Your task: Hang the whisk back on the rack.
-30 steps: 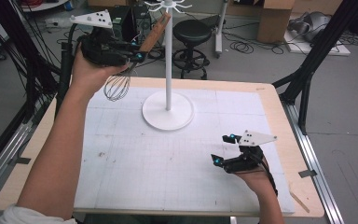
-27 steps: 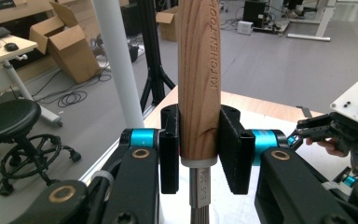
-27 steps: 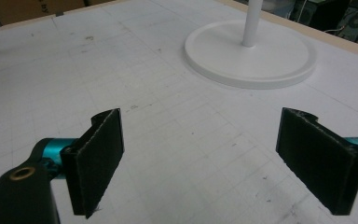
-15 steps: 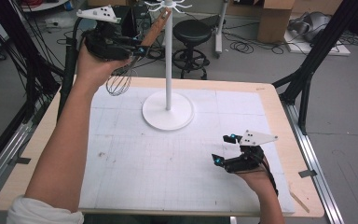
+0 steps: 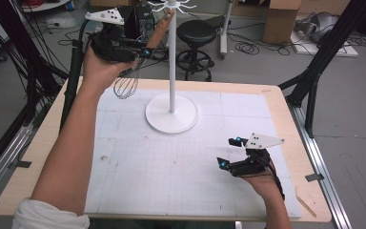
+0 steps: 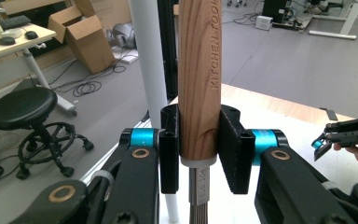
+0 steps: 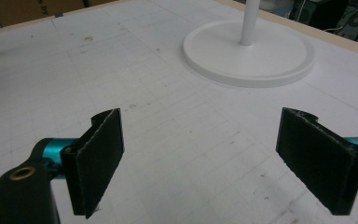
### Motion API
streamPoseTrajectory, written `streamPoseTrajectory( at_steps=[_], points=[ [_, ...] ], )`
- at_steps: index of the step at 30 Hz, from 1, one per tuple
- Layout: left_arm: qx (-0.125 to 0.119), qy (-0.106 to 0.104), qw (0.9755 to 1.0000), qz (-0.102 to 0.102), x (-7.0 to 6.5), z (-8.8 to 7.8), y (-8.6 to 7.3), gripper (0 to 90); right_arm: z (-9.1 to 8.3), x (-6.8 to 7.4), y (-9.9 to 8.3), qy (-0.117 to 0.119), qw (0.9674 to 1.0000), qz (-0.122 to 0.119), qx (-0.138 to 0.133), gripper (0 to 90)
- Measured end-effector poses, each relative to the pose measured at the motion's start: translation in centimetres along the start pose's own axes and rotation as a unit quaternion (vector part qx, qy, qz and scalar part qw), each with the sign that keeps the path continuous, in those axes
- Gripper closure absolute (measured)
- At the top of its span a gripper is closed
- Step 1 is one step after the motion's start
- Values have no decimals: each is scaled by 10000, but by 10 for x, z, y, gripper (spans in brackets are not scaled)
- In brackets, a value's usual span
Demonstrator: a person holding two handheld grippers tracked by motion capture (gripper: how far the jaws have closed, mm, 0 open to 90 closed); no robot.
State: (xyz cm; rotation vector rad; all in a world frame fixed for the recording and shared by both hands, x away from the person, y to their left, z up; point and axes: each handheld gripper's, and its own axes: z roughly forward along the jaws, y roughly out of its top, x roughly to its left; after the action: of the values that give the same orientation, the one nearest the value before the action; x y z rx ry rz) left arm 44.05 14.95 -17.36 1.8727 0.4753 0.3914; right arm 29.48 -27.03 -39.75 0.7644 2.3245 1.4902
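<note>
Two jaws of the left gripper (image 6: 199, 154) clamp the whisk (image 5: 138, 64) by its wooden handle, raised beside the white stand (image 5: 172, 102) pole. If the handle tip misses a hook, it could slip down to the desk (image 5: 276, 100). Handle reads "KITCHEN TOOL". Right gripper (image 7: 214, 158) rests wide, empty.

Grey floor beyond the table (image 5: 286, 102), with a black stool (image 5: 198, 33), loose cables (image 5: 248, 47) and cardboard boxes (image 5: 279, 21).
</note>
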Motion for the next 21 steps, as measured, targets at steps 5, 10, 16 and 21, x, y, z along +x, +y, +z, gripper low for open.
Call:
streamPoseTrajectory(
  at_steps=[5,10,16,21],
  points=[
    [135,35,9999,-1,1,7,-4,713,0,0,0,1,10000,-22,-5,141],
    [130,12,9999,-39,3,10,-4,713,0,0,0,7,10000,-30,1,141],
    [140,47,9999,-69,5,10,-5,709,0,0,0,14,10000,-14,9,141],
    [294,139,9995,-3,4,10,-6,589,1,0,0,29,10000,-22,25,141]
  ],
)
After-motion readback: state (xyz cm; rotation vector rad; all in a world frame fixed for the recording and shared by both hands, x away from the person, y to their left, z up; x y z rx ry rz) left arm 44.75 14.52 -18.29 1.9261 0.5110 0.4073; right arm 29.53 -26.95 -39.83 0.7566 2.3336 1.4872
